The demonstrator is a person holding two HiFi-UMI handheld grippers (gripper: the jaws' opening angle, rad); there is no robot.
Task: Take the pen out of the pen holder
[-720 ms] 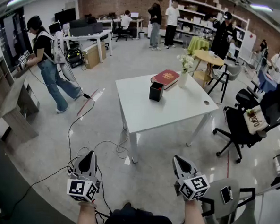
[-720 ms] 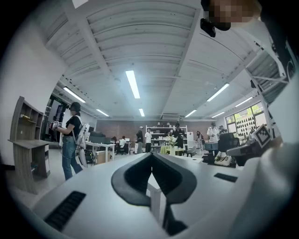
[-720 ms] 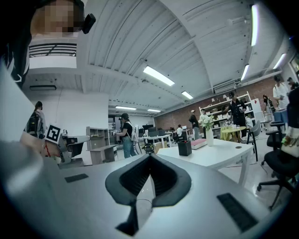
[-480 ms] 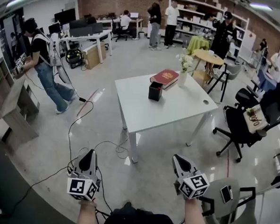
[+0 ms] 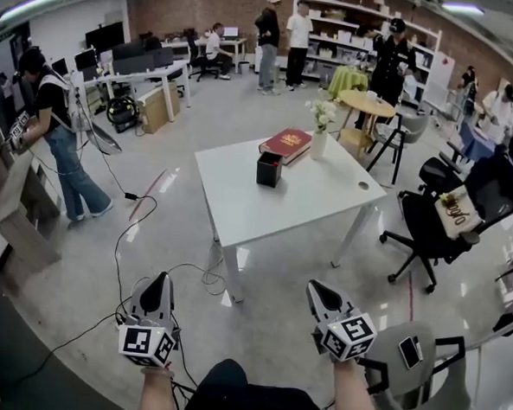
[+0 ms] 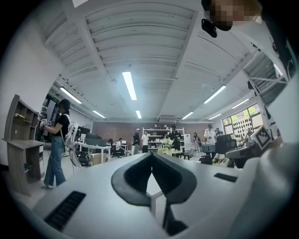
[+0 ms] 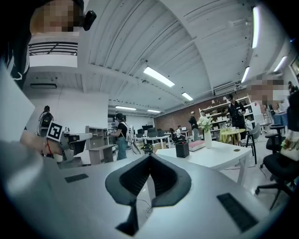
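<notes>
Currently, your left tongs [image 5: 158, 278] and right tongs [image 5: 315, 287] are both closed and empty, well short of the pen holder [image 5: 269, 168] on the bench [image 5: 273, 211].

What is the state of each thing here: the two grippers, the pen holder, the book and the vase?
left gripper, shut, empty.
right gripper, shut, empty.
pen holder, upright on the white table, untouched; pen too small to see.
red book, closed, lying flat.
vase, upright, holding flowers.
</notes>
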